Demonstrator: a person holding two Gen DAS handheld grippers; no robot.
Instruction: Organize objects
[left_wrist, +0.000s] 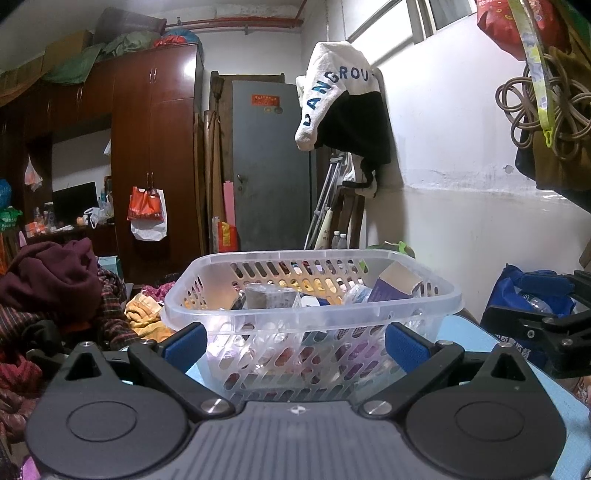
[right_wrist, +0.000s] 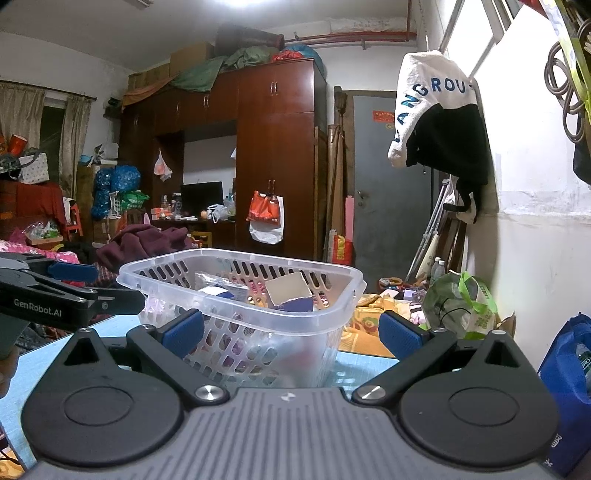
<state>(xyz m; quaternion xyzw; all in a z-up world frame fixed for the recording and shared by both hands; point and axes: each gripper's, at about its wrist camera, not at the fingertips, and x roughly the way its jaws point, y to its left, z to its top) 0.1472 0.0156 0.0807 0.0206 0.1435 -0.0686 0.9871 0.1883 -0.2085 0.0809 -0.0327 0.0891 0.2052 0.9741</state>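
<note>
A clear plastic slotted basket stands on a light blue tabletop, straight ahead of my left gripper. It holds several small items, among them a purple and tan box and a clear wrapped packet. My left gripper is open and empty, its blue pads level with the basket's near wall. In the right wrist view the basket sits ahead and a little left of my right gripper, which is open and empty. The left gripper's body shows at the left there.
Piles of clothes lie left of the table. A blue bag stands at the right, and a green and white plastic bag lies behind the table. A white wall with hanging clothes is at the right.
</note>
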